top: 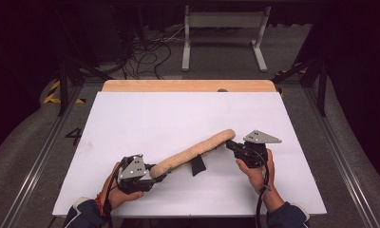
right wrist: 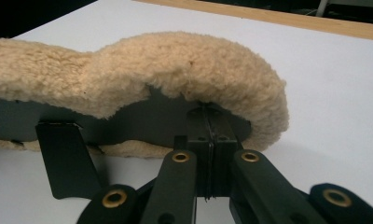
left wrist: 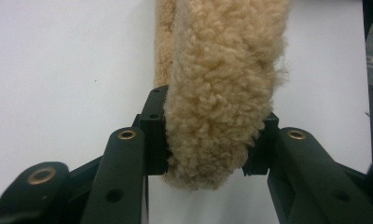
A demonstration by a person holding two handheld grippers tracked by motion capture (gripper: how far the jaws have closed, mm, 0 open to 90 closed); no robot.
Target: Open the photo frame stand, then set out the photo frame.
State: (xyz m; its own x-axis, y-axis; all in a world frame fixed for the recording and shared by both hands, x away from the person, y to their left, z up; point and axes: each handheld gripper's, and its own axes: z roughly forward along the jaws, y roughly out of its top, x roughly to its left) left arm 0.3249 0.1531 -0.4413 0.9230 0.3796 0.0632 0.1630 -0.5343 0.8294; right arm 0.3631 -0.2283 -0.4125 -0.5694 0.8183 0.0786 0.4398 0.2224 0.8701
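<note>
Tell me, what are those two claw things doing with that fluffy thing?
A person holds a long tan fleece-covered pad between two handheld grippers above a white table. The left gripper squeezes one woolly end. The right gripper is shut on the dark backing at the other end. A black strap hangs from the pad's middle.

1. High view: white table (top: pixel 178 118) brightly lit from above, surroundings nearly black.
2. Soft short shadow under the fleece pad (top: pixel 197 152).
3. High view is slightly soft, perhaps low resolution.
4. Gripper views: fleece sharp, near jaws somewhat blurred.
5. Mild white glare on the table, no strong edge distortion.
</note>
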